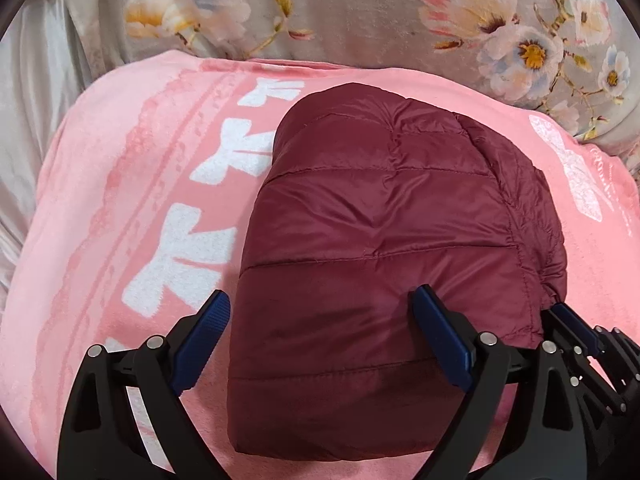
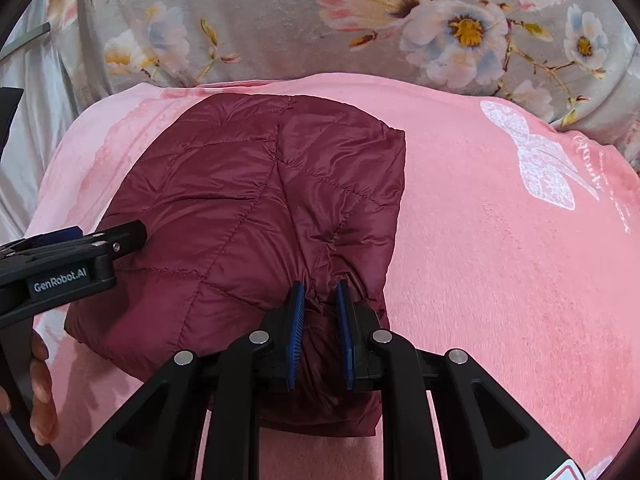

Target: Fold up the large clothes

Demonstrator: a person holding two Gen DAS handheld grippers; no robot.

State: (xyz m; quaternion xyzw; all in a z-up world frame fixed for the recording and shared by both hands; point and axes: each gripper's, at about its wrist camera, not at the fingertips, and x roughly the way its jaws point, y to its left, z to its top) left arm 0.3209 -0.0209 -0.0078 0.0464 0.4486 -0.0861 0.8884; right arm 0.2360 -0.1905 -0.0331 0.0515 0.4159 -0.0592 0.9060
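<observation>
Two blankets, pink [image 2: 500,260] and floral [image 2: 280,32], surround folded maroon jacket [image 2: 248,216].

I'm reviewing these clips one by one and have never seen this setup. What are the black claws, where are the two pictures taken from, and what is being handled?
There is no robot arm here: a person holds a clamp-like tool in each hand, with a camera on each looking along its two fingers. One picture is from the left gripper, which is open over a folded dark red quilted jacket. The other is from the right gripper, whose blue-padded fingers are nearly shut, pinching a bunched fold of the jacket. The jacket lies on a pink blanket, with a grey flowered cover behind it.
</observation>
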